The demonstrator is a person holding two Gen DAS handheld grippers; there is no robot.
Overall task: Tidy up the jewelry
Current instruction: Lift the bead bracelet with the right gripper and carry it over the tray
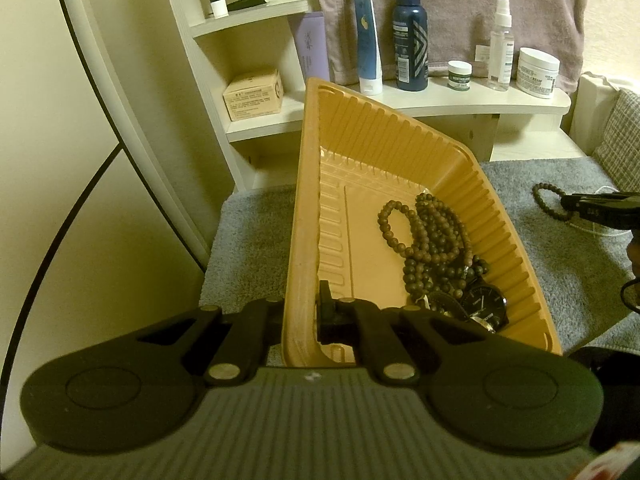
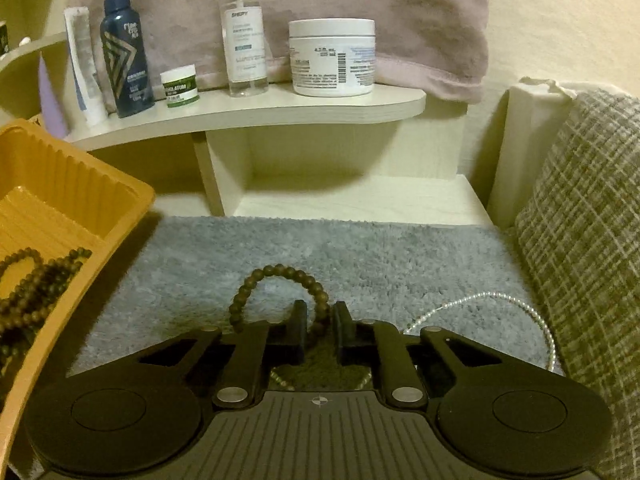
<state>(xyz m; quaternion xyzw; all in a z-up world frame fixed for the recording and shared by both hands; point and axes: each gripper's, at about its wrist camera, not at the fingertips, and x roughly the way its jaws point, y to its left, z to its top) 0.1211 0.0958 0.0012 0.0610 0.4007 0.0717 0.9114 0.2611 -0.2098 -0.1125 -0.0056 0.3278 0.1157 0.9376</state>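
My left gripper [image 1: 301, 312] is shut on the near left rim of an orange plastic tray [image 1: 308, 200] and holds it tilted up. Brown bead bracelets [image 1: 432, 232] and a black watch [image 1: 482, 304] lie heaped in the tray's lower right corner. My right gripper [image 2: 320, 320] is shut on a dark bead bracelet [image 2: 276, 270] that arcs up from its fingers over the grey mat. The same bracelet [image 1: 546, 196] and the right gripper [image 1: 576, 202] show at the right edge of the left wrist view. A white pearl necklace [image 2: 500, 300] lies on the mat to the right.
A grey fluffy mat [image 2: 360, 256] covers the work surface. A white shelf [image 2: 280, 108] behind holds bottles, tubes and cream jars. A pink towel [image 2: 400, 20] hangs behind them. A checked cushion [image 2: 580, 220] is at the right. A cardboard box [image 1: 254, 94] sits on a left shelf.
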